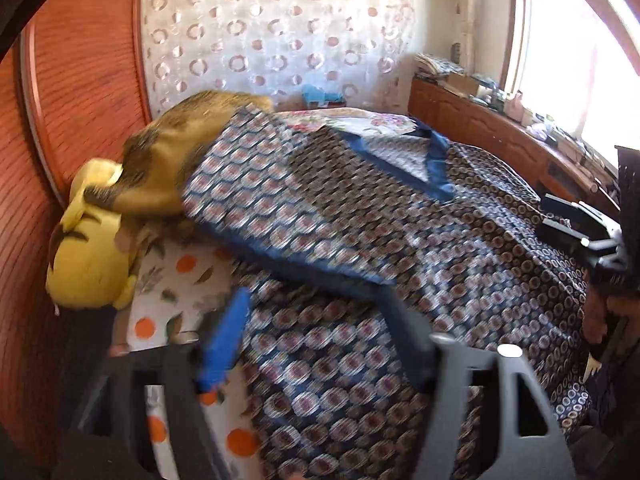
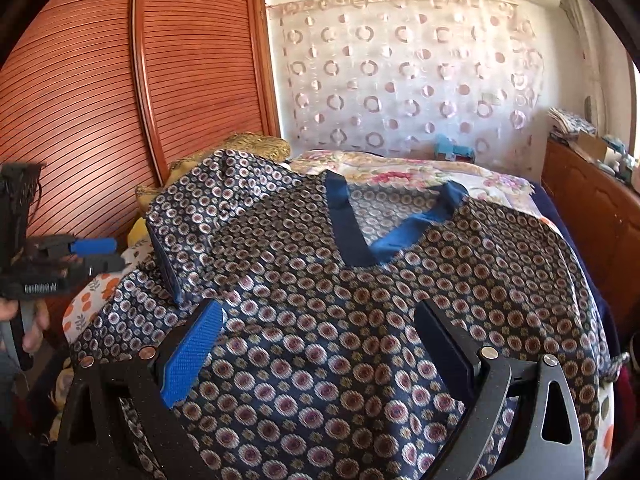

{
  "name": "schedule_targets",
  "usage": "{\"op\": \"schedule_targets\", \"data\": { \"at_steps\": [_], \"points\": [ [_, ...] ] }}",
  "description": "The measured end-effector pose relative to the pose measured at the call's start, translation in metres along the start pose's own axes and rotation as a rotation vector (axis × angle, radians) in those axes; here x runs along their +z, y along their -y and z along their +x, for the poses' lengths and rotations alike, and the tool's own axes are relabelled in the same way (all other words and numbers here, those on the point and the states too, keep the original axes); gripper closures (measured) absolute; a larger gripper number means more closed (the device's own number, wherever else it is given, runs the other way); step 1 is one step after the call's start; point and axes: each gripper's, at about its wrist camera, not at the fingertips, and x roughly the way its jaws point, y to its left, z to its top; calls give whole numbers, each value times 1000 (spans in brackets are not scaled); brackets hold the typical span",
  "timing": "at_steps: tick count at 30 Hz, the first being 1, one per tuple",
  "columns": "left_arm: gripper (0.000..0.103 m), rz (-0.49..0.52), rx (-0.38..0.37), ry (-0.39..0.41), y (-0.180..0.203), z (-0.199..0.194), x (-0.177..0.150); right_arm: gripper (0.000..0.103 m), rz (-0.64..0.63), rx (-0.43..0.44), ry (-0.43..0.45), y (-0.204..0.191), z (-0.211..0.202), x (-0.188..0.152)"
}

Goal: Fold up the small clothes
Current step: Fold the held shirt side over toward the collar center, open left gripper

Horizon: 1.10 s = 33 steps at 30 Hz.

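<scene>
A dark blue shirt with a round flower pattern and a blue V-neck (image 2: 360, 280) lies spread on the bed; it also shows in the left wrist view (image 1: 380, 240). Its left sleeve (image 2: 192, 216) is folded in over the body. My right gripper (image 2: 320, 308) is open and empty just above the shirt's lower middle. My left gripper (image 1: 320, 304) is open and empty over the shirt's left side, below the folded sleeve (image 1: 280, 208). It also shows in the right wrist view (image 2: 104, 256), at the left, off the cloth. The right gripper shows at the right edge of the left wrist view (image 1: 560, 216).
The bed has a sheet with orange fruit print (image 1: 180, 280). A yellow plush toy (image 1: 88, 252) and a brown pillow (image 1: 172, 160) lie at the bed's left by the wooden wardrobe (image 2: 140, 100). A floral quilt (image 2: 400, 176) lies behind. A cluttered wooden cabinet (image 1: 480, 128) runs along the right.
</scene>
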Motion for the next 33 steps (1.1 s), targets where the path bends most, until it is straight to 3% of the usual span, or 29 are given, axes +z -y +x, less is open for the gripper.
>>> {"op": "schedule_targets", "data": {
  "at_steps": [8, 17, 21, 29, 33],
  "points": [
    [26, -61, 48, -68, -39, 5, -30, 6, -102, 79, -16, -24, 30, 26],
    [26, -114, 67, -10, -63, -15, -41, 10, -253, 251, -99, -94, 108, 61],
    [26, -124, 124, 31, -69, -28, -42, 22, -318, 260, -115, -120, 144, 73],
    [26, -144, 131, 65, -78, -42, -45, 47, -411, 278, -147, -160, 197, 82],
    [26, -152, 127, 63, -78, -39, -47, 80, -474, 222, -189, -172, 211, 78]
  ]
}}
